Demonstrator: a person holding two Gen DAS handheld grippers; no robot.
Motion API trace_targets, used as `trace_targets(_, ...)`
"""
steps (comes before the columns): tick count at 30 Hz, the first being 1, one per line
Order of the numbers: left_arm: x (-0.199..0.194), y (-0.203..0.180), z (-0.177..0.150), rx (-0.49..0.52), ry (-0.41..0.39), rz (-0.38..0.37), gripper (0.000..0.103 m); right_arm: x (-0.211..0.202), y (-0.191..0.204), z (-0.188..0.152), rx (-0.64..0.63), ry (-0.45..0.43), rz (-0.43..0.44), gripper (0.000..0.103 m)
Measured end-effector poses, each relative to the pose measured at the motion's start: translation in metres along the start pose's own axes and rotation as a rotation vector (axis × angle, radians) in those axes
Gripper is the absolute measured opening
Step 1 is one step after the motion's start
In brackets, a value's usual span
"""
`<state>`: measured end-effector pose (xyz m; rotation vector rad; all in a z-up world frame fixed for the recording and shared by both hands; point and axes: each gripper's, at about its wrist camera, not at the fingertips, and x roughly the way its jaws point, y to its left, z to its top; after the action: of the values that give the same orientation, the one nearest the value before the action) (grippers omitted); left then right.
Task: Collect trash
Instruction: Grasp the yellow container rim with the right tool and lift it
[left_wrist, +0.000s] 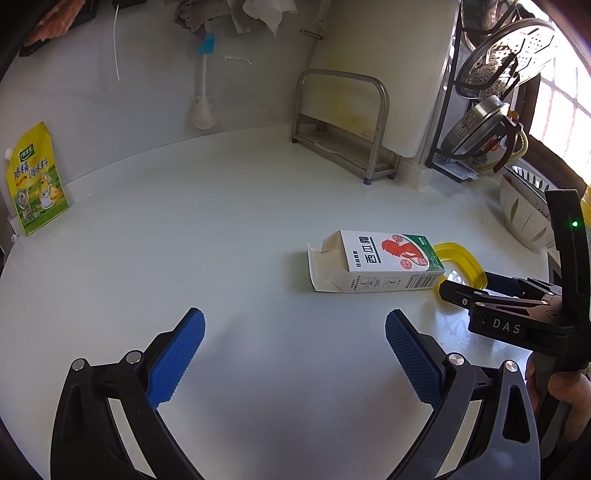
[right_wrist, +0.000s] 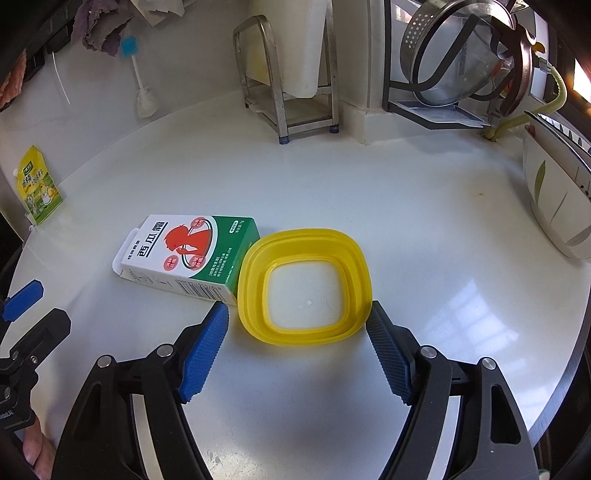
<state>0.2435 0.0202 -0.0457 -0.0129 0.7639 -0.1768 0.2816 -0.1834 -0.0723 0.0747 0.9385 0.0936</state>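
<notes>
The right hand-held gripper (right_wrist: 297, 325) is spread wide and grasps nothing, its blue pads flanking the near rim of the yellow ring (right_wrist: 303, 286) lying flat on the white bench (right_wrist: 424, 236). Closing here could squeeze the thin, low rim so it bows or skids away. The empty box (right_wrist: 184, 254) touches the ring's left side and could be nudged. The left hand-held gripper (left_wrist: 295, 332) hangs released, short of the box.

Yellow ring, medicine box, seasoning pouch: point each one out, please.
yellow ring (right_wrist: 255, 273), right wrist view, on its left rim.
medicine box (left_wrist: 384, 254), left wrist view, on its printed top face.
seasoning pouch (left_wrist: 35, 181), left wrist view, on its front panel.
</notes>
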Motion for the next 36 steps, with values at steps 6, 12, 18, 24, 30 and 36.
trace_targets(6,0.001,-0.001,0.000,-0.002,0.004,-0.004,0.096,-0.003,-0.004,0.001,0.012,-0.016,0.012,0.066)
trace_targets(12,0.002,-0.006,-0.001,-0.005,0.009,-0.002,0.096,-0.010,-0.015,-0.002,0.049,-0.034,0.024,0.066)
trace_targets(18,0.008,-0.010,0.010,-0.023,-0.010,0.026,0.096,-0.021,-0.029,-0.009,0.086,-0.046,0.045,0.066)
trace_targets(24,0.024,-0.020,0.019,-0.022,0.020,0.044,0.096,-0.036,-0.042,-0.009,0.121,-0.079,0.068,0.066)
trace_targets(30,0.032,-0.040,0.025,0.006,0.021,0.051,0.096,-0.041,-0.052,-0.012,0.132,-0.090,0.058,0.066)
trace_targets(36,0.034,-0.049,0.037,0.144,-0.001,0.004,0.096,-0.045,-0.063,-0.012,0.153,-0.101,0.073,0.066)
